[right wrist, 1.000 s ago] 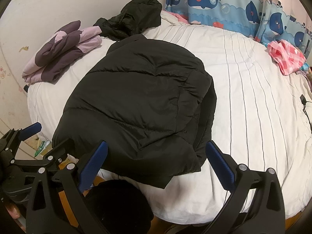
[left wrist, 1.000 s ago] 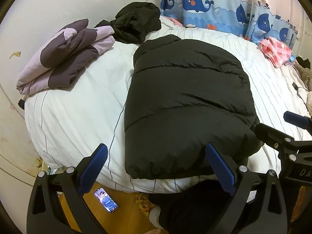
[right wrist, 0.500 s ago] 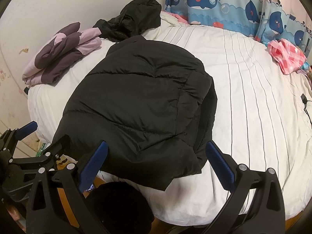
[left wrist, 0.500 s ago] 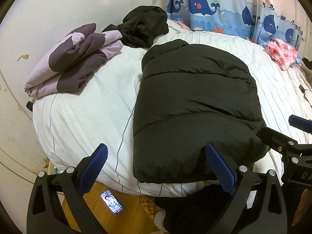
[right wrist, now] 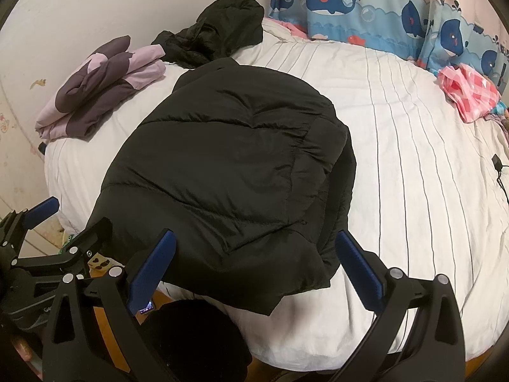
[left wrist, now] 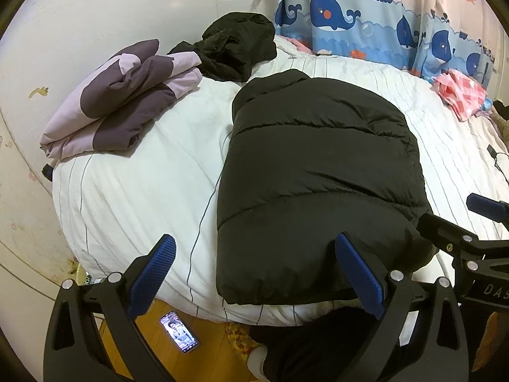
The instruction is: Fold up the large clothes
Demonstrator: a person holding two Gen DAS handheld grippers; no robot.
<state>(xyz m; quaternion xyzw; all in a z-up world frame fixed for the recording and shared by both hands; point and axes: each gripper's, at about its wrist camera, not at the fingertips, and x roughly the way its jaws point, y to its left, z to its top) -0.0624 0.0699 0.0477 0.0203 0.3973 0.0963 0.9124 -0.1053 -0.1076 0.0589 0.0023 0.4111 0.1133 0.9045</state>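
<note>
A black puffer jacket (left wrist: 318, 175) lies folded on the white striped bed (left wrist: 133, 197), its hem at the near edge; it also shows in the right wrist view (right wrist: 229, 172). My left gripper (left wrist: 254, 273) is open and empty, held back from the hem, above the bed edge. My right gripper (right wrist: 254, 264) is open and empty, just short of the jacket's near right corner. The right gripper shows at the left view's right edge (left wrist: 470, 222), and the left gripper at the right view's left edge (right wrist: 57, 232).
A folded purple and lilac garment (left wrist: 121, 98) lies at the bed's far left. A crumpled black garment (left wrist: 235, 47) lies behind it. A pink checked cloth (left wrist: 461, 95) lies at the far right. Whale-print curtains (left wrist: 366, 22) hang behind. A phone (left wrist: 178, 331) lies on the wooden floor.
Both grippers have drawn back and risen slightly from the jacket, so it sits a little farther and more central in view. The jacket itself has not moved.
</note>
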